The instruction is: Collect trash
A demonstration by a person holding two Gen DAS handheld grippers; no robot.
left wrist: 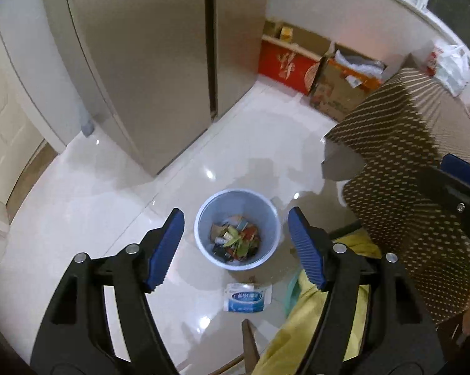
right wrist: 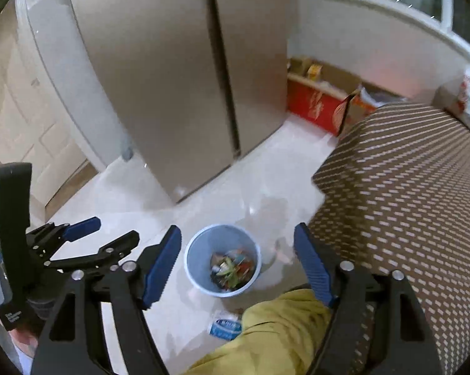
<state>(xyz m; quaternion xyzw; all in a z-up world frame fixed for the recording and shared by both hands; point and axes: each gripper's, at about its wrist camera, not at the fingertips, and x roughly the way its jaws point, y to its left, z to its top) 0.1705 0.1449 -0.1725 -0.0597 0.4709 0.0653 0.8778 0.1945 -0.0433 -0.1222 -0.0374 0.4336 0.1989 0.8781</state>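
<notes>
Bin (left wrist: pixel 200 243) holds my scraps | packet (left wrist: pixel 247 301) left on floor beside it | left gripper (left wrist: pixel 235 247) wide, empty; right gripper (right wrist: pixel 238 262) wide, empty

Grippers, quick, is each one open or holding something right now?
Left gripper: open, holding nothing.
Right gripper: open, holding nothing.

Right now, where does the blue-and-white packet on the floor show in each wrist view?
Left wrist: packet low centre, fully visible, just below the blue bin.
Right wrist: packet low centre, partly hidden by yellow cloth.
Shared landmark: the blue bin, beside it in both.
</notes>
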